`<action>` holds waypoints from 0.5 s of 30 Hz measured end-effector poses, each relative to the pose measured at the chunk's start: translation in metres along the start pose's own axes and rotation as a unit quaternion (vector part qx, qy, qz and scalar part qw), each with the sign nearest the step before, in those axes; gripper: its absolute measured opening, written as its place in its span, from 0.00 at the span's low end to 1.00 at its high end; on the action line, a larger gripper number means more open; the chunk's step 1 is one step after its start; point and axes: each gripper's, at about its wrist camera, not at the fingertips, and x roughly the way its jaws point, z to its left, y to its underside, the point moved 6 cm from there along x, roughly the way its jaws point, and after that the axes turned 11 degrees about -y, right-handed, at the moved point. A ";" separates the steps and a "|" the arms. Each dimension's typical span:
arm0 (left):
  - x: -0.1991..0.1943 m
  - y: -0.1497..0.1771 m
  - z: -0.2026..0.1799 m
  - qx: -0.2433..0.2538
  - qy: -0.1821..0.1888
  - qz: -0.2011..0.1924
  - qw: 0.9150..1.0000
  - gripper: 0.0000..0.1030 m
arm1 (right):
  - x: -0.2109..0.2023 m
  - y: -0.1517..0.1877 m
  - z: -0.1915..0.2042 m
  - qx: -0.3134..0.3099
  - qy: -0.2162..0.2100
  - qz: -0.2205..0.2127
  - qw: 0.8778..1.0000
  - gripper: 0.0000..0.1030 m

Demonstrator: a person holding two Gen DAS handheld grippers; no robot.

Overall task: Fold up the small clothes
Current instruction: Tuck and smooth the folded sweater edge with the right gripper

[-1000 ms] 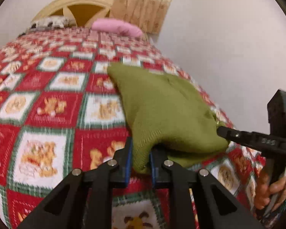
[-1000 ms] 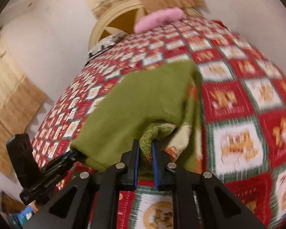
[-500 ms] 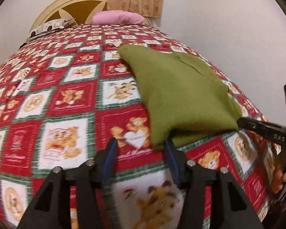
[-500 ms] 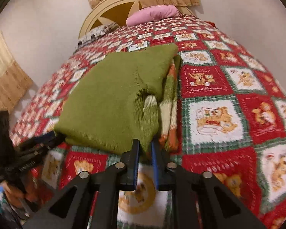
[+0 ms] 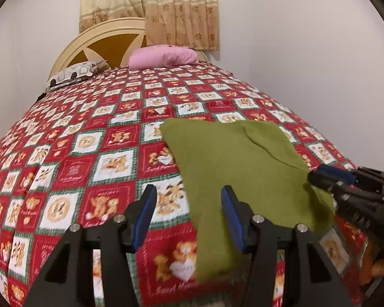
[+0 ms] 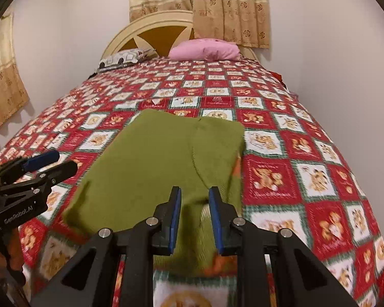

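Lying folded on the teddy-bear quilt (image 5: pixel 71 168) of a bed, an olive-green knit sweater (image 5: pixel 233 158) sits toward the quilt's near edge, well short of the pink pillow (image 5: pixel 163 56) at the headboard; left tongs (image 5: pixel 189 216) stand wide apart over the sweater's near left corner, gripping nothing; right tongs (image 6: pixel 193 217) are likewise parted above its near right edge, where a striped layer peeks out beneath; the fold looks largely done, with perhaps a final halving or tidying left.
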 end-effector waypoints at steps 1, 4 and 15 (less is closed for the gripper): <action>0.008 0.001 -0.005 0.004 -0.003 0.006 1.000 0.54 | 0.009 0.002 -0.001 0.001 0.002 0.007 1.000 0.22; 0.027 0.010 -0.016 0.005 -0.005 0.029 1.000 0.55 | 0.030 0.012 -0.006 0.002 0.002 0.030 1.000 0.22; 0.026 0.031 -0.014 -0.008 -0.004 0.054 0.999 0.72 | 0.033 0.036 -0.007 -0.022 0.002 0.060 0.998 0.23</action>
